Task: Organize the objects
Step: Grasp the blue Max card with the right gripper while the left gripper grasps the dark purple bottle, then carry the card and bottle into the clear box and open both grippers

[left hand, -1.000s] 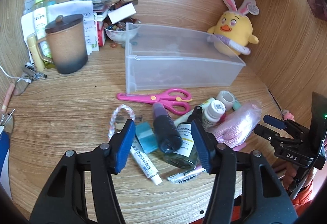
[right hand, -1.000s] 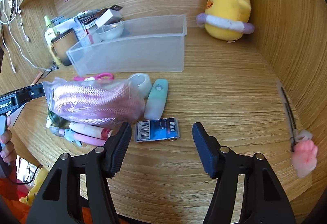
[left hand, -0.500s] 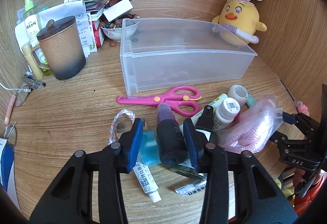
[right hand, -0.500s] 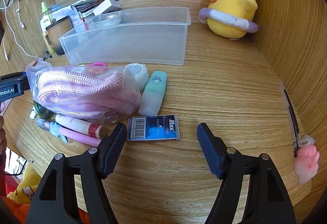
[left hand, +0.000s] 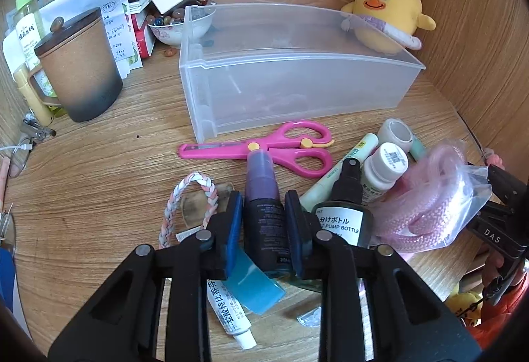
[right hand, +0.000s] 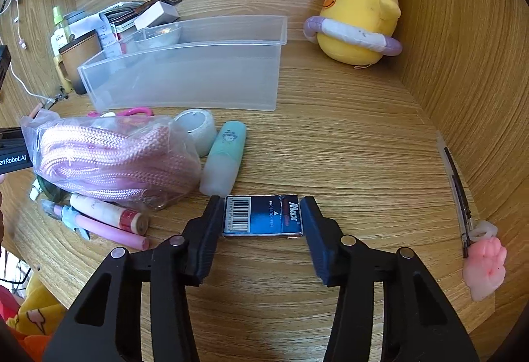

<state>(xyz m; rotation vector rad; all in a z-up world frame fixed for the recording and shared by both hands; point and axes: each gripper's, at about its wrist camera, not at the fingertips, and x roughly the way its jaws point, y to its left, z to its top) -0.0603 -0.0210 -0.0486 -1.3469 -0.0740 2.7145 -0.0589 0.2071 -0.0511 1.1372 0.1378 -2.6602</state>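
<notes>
My left gripper [left hand: 264,198] is closing, with its blue pads against both sides of a dark purple bottle [left hand: 263,216] that lies on the wooden desk. My right gripper [right hand: 261,200] is closing too, its pads at both ends of a blue staple box [right hand: 263,215] flat on the desk. A clear plastic bin [left hand: 297,87] [right hand: 185,81] stands behind the clutter. Around the bottle lie pink scissors [left hand: 264,148], a black pump bottle [left hand: 344,213], a white bottle [left hand: 383,170], a braided bracelet [left hand: 185,206] and a bagged pink rope [left hand: 436,206] [right hand: 112,157].
A lidded brown mug [left hand: 79,71], papers and a bowl of beads [left hand: 178,26] crowd the back left. A yellow plush chick [right hand: 357,18] sits by the right wall. A tape roll [right hand: 198,130], mint highlighter [right hand: 224,157] and a paw-topped pen [right hand: 482,262] lie nearby.
The left gripper came down and forward and narrowed onto the purple bottle. The right gripper moved up to the staple box and closed in on its ends.
</notes>
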